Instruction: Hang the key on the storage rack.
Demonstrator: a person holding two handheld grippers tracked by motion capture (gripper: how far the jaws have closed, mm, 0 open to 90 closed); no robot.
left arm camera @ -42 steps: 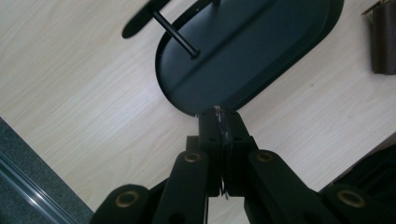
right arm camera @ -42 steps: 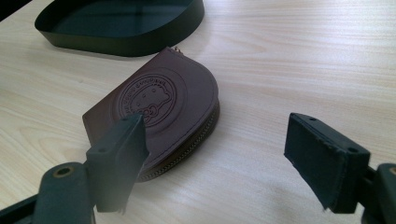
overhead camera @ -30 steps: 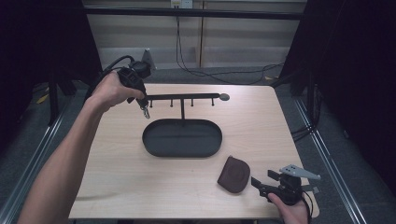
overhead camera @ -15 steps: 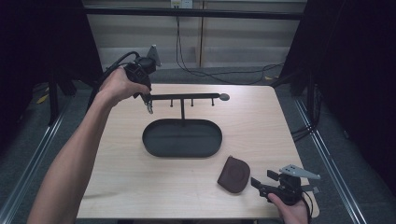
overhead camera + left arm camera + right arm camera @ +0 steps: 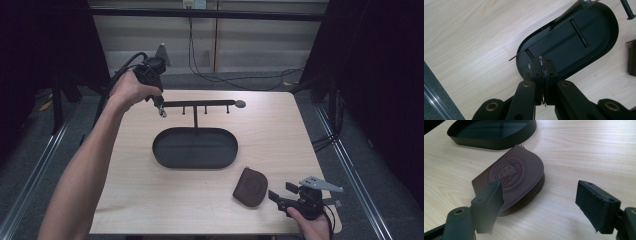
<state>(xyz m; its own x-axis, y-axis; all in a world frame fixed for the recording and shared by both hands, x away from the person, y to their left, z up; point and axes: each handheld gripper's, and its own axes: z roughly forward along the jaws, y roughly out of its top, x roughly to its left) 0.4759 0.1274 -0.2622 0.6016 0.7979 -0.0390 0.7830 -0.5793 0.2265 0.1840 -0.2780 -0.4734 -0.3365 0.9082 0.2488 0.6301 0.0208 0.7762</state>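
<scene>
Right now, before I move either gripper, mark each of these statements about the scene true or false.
1. The left gripper is shut on a thin metal ring. True.
2. The right gripper is clamped on the brown leather coin pouch. False: its jaws stand open, the pouch lying on the table.
3. The pouch sits inside the black oval tray. False: it lies outside it, on the pale wooden table.
4. A black bar with hooks stands on a post above the tray. True.
</scene>
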